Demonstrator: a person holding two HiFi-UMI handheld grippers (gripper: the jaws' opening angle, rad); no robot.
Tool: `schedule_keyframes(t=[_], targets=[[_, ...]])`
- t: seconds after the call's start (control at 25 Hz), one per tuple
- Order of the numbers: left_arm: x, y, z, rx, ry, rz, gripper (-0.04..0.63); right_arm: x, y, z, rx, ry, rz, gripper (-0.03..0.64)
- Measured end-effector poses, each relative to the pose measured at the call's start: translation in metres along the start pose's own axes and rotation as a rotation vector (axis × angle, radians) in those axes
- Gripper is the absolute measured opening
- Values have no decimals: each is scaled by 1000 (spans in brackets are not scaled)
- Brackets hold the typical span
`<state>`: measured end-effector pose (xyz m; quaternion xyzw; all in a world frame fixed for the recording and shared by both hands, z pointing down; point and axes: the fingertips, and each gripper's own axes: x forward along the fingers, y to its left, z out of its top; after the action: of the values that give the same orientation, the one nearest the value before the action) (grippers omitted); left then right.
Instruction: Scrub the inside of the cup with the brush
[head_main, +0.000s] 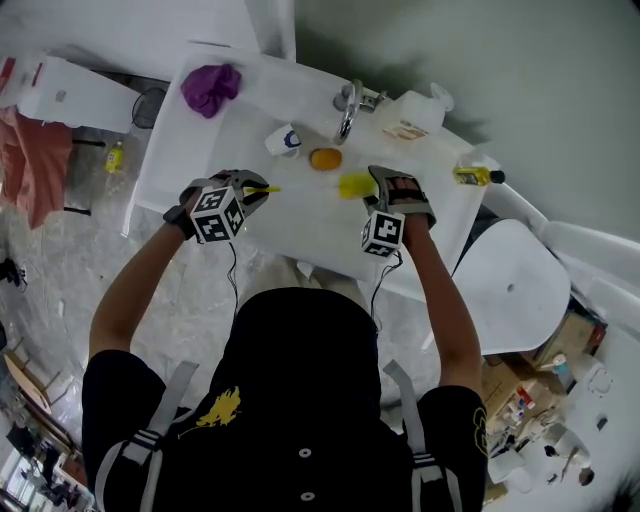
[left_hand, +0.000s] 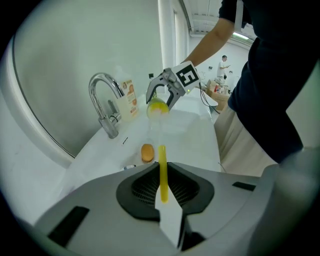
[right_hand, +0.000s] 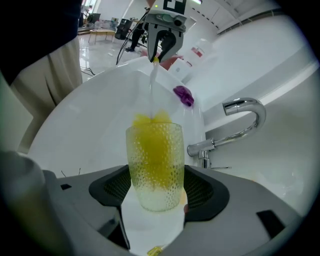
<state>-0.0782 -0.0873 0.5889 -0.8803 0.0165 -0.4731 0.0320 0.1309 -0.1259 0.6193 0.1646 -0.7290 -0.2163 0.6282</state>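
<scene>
A clear dimpled cup (right_hand: 155, 170) sits between the jaws of my right gripper (right_hand: 156, 192), which is shut on it above the white sink basin (right_hand: 100, 125). The yellow bristle head of the brush (right_hand: 150, 135) is inside the cup. The brush's pale shaft runs from the cup's mouth to my left gripper (right_hand: 161, 50). In the left gripper view its yellow handle (left_hand: 162, 172) is pinched between the jaws of my left gripper (left_hand: 163, 186), and the cup (left_hand: 157, 107) shows beyond. From the head view, the left gripper (head_main: 255, 188) and the right gripper (head_main: 375, 188) face each other, with the cup (head_main: 355, 185) between them.
A chrome faucet (head_main: 347, 110) stands at the back of the sink. An orange sponge (head_main: 325, 158) and a small white cup (head_main: 284, 140) lie near it. A purple cloth (head_main: 210, 85) is at the far left, a yellow bottle (head_main: 475, 175) at the right rim.
</scene>
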Motion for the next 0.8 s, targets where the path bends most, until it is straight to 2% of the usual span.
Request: schedule_keyframes(t=[0.08, 0.16, 0.28, 0.32, 0.48, 0.6, 0.68, 0.8], targets=[[-2, 4, 9, -9, -17, 12, 57, -2, 2, 9, 0, -5, 6, 350], [-2, 13, 8, -9, 8, 29, 57, -7, 2, 18, -15, -11, 5, 350], [-2, 18, -4, 49, 89, 17, 57, -25, 1, 34, -34, -29, -3, 350], [-4, 17, -5, 67, 94, 3, 57, -30, -3, 35, -23, -28, -13, 348], [-21, 10, 18, 80, -16, 3, 57, -31, -24, 21, 65, -6, -33, 347], [-35, 17, 39, 61, -89, 48, 57, -27, -22, 16, 51, 5, -14, 347], [-40, 28, 43, 72, -88, 71, 57, -29, -8, 22, 14, -1, 14, 347], [-39, 43, 33, 135, -30, 74, 61, -47, 5, 38, 8, -42, 30, 346]])
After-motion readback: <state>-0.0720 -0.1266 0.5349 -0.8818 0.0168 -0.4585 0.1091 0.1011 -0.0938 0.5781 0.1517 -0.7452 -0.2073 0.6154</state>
